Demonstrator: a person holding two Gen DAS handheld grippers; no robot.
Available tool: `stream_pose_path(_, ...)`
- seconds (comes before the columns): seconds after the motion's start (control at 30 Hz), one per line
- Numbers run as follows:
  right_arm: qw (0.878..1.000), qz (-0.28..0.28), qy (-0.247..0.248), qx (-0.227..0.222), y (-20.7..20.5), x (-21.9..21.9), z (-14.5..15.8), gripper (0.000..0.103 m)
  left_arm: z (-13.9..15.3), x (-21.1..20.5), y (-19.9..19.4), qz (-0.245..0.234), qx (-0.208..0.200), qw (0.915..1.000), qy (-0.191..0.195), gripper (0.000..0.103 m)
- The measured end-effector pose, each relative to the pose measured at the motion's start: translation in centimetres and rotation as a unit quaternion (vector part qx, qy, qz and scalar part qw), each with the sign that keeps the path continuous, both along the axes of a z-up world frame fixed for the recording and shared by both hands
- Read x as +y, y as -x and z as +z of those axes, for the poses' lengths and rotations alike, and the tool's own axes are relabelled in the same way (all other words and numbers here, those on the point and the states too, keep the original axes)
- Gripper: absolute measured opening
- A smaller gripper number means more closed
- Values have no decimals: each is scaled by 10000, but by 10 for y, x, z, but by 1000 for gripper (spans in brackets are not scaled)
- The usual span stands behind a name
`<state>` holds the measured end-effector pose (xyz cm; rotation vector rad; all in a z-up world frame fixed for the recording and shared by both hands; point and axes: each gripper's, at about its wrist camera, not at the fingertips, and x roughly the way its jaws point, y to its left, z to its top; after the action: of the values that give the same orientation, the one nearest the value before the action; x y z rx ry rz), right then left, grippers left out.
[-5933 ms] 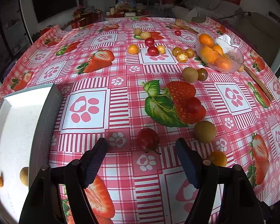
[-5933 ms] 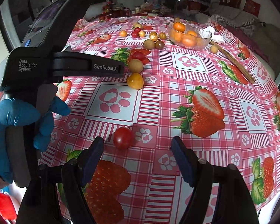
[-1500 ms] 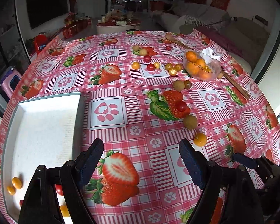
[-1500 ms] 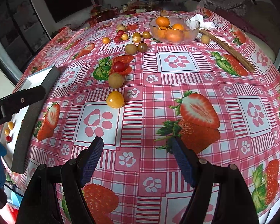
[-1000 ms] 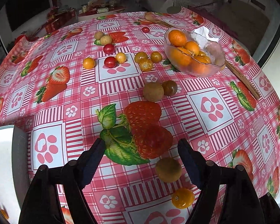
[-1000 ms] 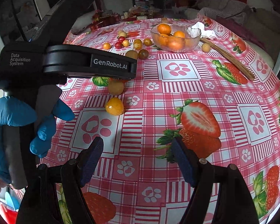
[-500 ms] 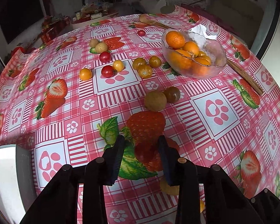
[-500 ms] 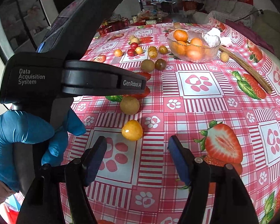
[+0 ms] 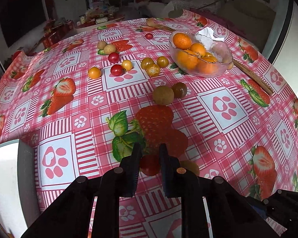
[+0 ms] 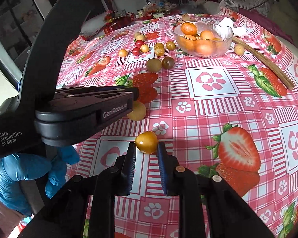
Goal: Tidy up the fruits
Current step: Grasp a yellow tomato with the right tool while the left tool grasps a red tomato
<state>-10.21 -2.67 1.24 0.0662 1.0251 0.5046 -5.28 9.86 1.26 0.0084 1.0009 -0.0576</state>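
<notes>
Now both grippers grip fruit: the left gripper is clamped on a small red cherry tomato, the right gripper on a round yellow-orange tomato, both near the white tray. Lift gently without squeezing harder, I'd say.

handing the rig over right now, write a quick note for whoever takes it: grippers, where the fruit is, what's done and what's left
Left gripper: shut on a red cherry tomato, just above the tablecloth.
Right gripper: shut on a yellow cherry tomato, low over the cloth.
White tray: at the table's left edge; its contents are out of view.
Left on the table: a tan round fruit beside the left gripper, a tan and a dark fruit mid-table, and a cluster of red and yellow tomatoes farther back. The glass bowl holds oranges.
Next, likely: carry both held tomatoes to the tray, then return for the rest.
</notes>
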Motion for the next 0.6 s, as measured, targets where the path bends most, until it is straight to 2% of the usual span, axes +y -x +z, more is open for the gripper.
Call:
stream_pose_path(0.3,9992,-214,-245,243,21,-37,0,24,-2,4,52,59,-127,9999,84,20)
stream_pose_path(0.6,9988,-311,-279,264,42,-54,3,24,-2,3,84,129,-149,9996,177,20)
